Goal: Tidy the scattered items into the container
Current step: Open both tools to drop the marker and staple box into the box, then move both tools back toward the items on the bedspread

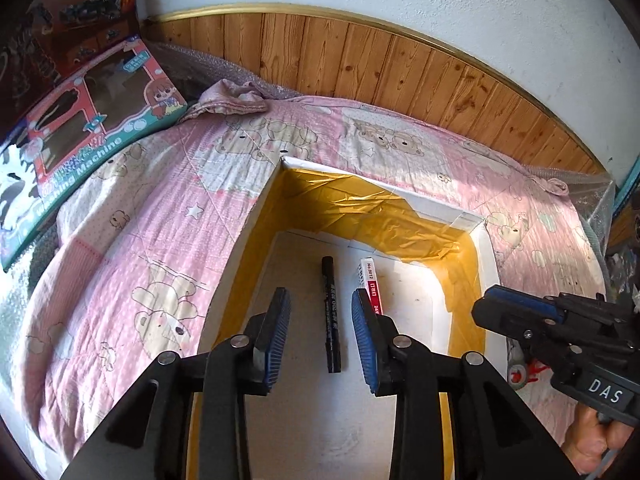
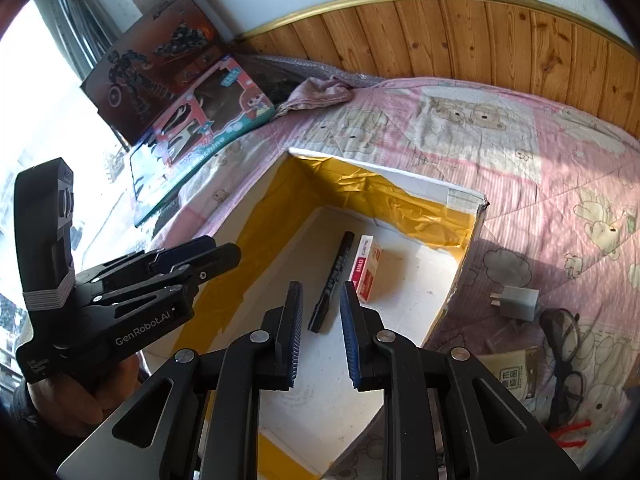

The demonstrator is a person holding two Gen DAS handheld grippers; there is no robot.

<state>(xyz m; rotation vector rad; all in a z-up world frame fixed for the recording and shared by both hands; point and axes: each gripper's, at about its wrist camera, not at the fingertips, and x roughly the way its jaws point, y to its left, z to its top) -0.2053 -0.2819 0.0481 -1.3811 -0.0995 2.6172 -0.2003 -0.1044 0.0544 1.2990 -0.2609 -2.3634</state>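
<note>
the left tongs (image 1: pixel 321 306) point forward with their blue-padded fingers (image 1: pixel 278 330) spread apart and nothing between them. the right tongs (image 2: pixel 321 300) point forward too, jaws parted and empty. a hand (image 2: pixel 76 396) grips the left handle; another hand (image 1: pixel 596 436) grips the right one.

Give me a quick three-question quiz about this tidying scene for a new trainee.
1. True or false: the marker lies inside the box.
2. Which item is still out on the quilt? A) staple box B) glasses C) marker
3. Fill in: the left tongs and right tongs are both ____, holding nothing.

Key: 1 true; 2 B; 3 open.
</note>
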